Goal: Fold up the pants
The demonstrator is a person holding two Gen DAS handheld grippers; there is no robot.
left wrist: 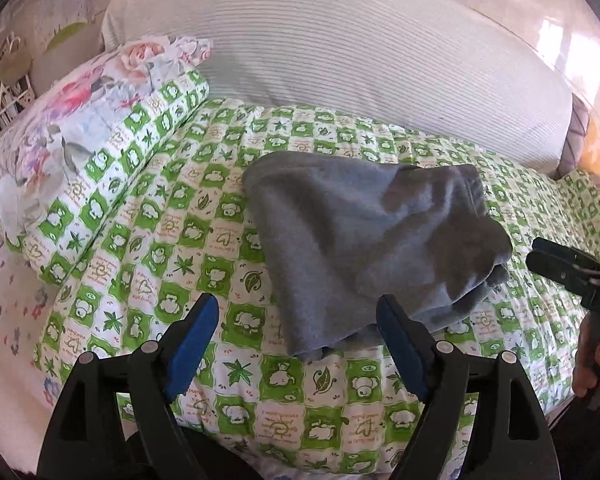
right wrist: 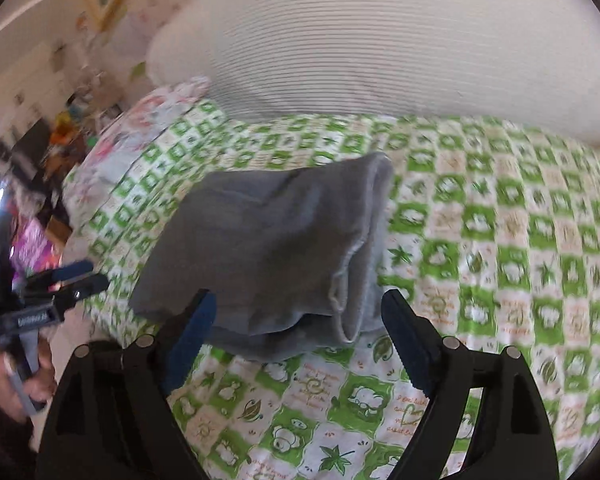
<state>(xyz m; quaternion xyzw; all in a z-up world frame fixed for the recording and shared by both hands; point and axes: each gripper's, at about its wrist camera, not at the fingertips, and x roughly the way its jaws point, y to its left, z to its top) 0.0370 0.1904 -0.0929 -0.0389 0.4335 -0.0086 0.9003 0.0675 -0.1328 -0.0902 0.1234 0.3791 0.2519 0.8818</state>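
My folded grey pants lie on the green-checked bedspread, long axis near-left to far-right, both my left gripper and right gripper spread apart, holding nothing.

Sunlit bed in green-checked quilt, white striped bolster behind.
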